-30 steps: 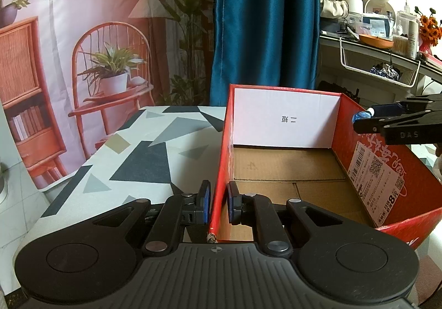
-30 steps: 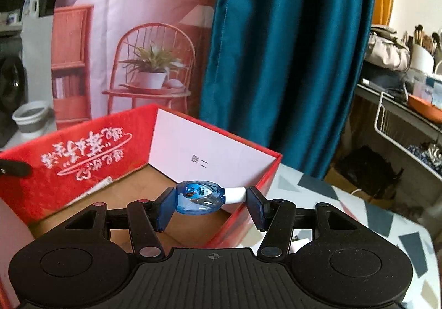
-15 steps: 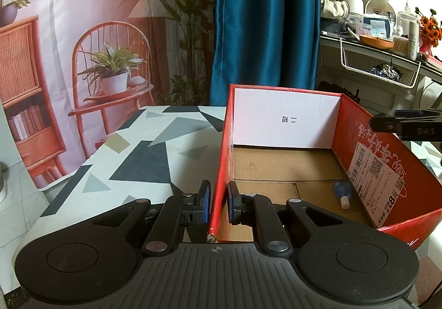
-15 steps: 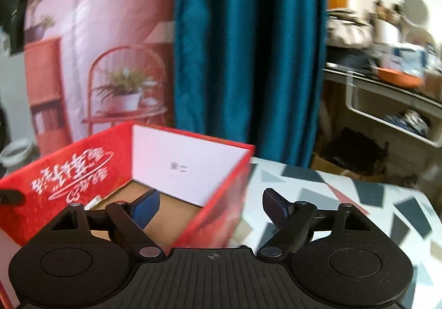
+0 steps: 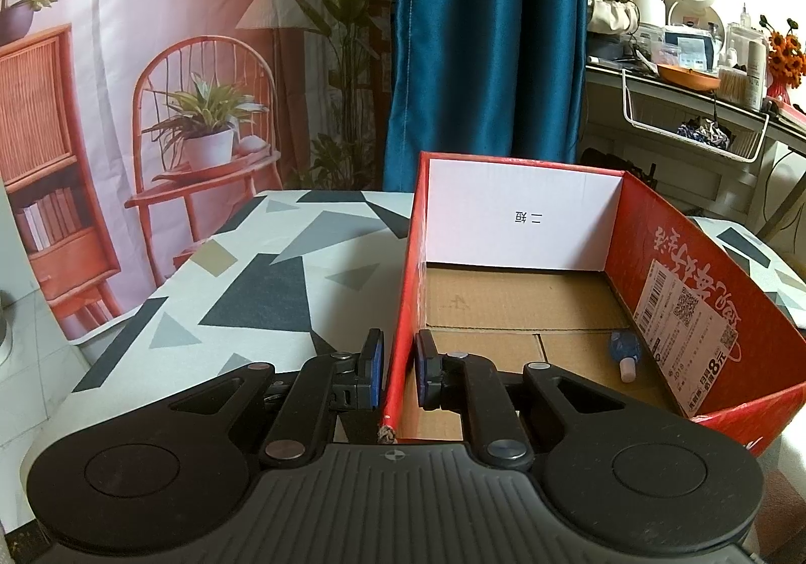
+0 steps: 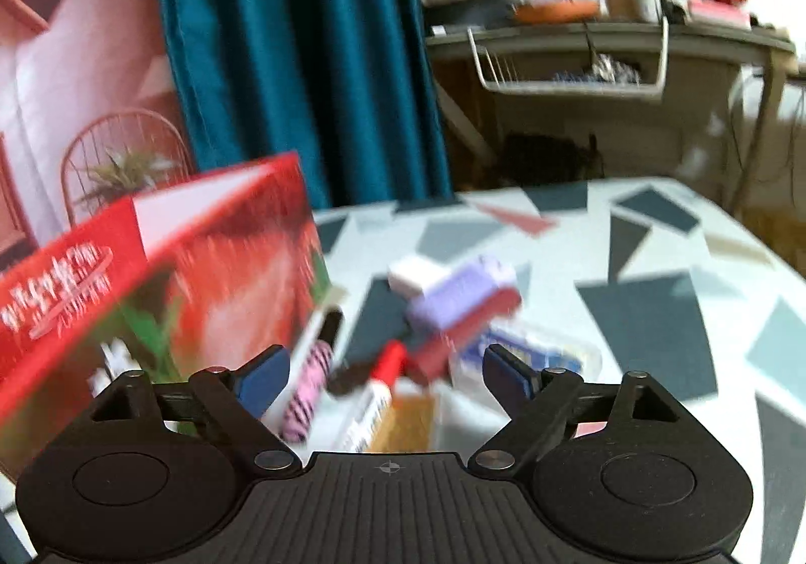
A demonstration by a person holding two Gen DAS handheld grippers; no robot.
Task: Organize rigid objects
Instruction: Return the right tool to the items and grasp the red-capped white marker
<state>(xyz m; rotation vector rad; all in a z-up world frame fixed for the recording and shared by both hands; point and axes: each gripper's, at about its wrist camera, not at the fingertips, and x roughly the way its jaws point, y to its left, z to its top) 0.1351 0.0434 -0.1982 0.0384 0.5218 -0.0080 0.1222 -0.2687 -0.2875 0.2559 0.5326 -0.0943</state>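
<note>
A red cardboard box [image 5: 675, 261] stands open on the patterned table. My left gripper [image 5: 396, 370] is shut on the box's left wall, one finger on each side of it. A small blue bottle with a white cap [image 5: 623, 352] lies on the box floor by the right wall. My right gripper [image 6: 385, 377] is open and empty, outside the box [image 6: 166, 271], above a blurred pile of small items: a pink striped tube [image 6: 306, 390], a red and white marker [image 6: 378, 392], a purple block [image 6: 461, 292], a white eraser [image 6: 415, 274] and a blue packet [image 6: 534, 352].
The table [image 5: 262, 282] has a grey and black triangle cloth. A blue curtain [image 5: 483, 35] hangs behind it. A cluttered shelf with a wire basket [image 5: 695, 130] stands at the right. The right wrist view is motion-blurred.
My right gripper opened and dropped the blue bottle into the box, then swung right, out of the box, toward the pile on the table. My left gripper has kept its hold on the box wall.
</note>
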